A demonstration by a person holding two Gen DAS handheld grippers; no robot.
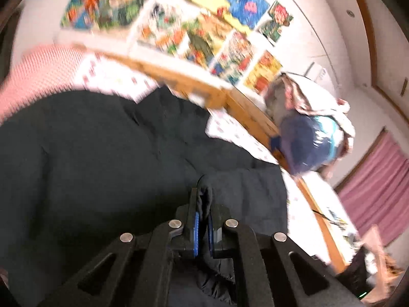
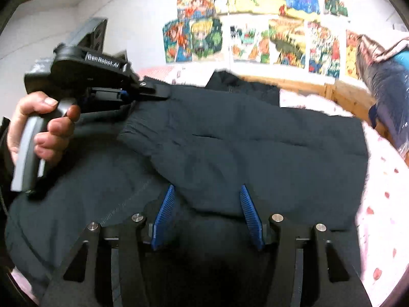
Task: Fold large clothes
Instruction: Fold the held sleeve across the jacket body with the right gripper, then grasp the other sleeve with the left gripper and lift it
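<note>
The left gripper has its fingers pinched tight on a fold of the dark coat. The right gripper has its fingers wide apart and holds nothing, low over the coat. The coat covers most of the bed, out to its right edge. I think it is best to carry the fold over slowly and flat. No boxes or baskets are in sight.

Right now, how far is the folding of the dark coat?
Early stage. The dark coat lies spread on the bed, one part already laid across. The left tool pinches its fabric; the right tool is open above it. Most folds remain.
</note>
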